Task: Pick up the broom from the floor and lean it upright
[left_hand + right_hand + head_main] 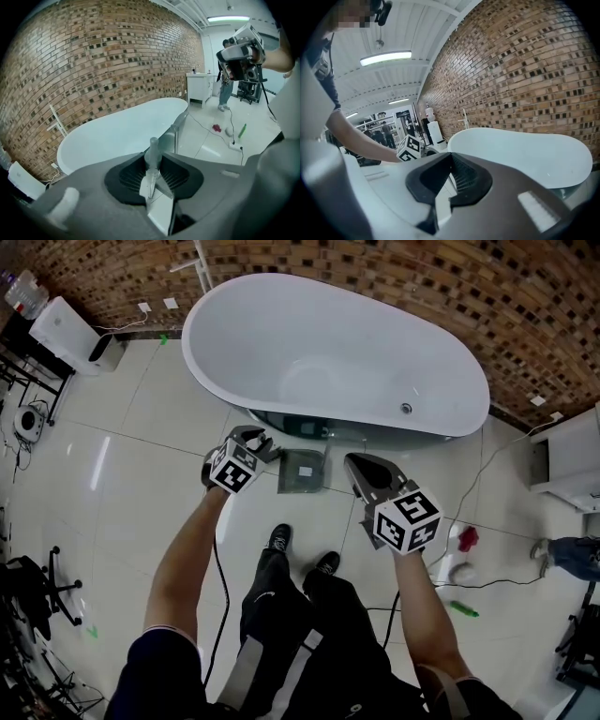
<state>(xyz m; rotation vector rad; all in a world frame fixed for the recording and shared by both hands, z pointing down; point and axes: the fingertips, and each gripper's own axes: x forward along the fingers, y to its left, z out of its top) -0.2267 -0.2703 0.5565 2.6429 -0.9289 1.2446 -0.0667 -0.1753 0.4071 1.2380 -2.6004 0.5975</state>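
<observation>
Currently the left tongs (152, 171) are clamped on a slim pale handle, judged to be the upper end of the broom (153, 147). The bite sits close under the handle's rounded tip. Risk 1: with so short a hold the handle could pivot in the pads or slide out as it is tilted to lean, its grey lower part acting as the lever. The right tongs (447, 187) are pressed together on nothing, so no second support is ready if the handle slips. Pose: the person stands with both forearms stretched forward and down and the marker cubes turned up. The left tongs are slightly ahead, and the right tongs are apart from them at about the same height, nose towards the tub. In the head view the broom's grey lower part (302, 472) shows between the two tongs, just beside the foot of the bathtub (450, 418); contact with the floor (141, 474) cannot be confirmed. Risk 2: the tub wall is smooth and curved and the tiles are glossy, so a broom leant there may skate sideways and drop flat. Risk 3: a cable (487, 583) runs over the tiles to the person's right and could snag a foot on a sidestep. Farther off, the brick wall (525, 324) looks the flatter surface to lean on.
</observation>
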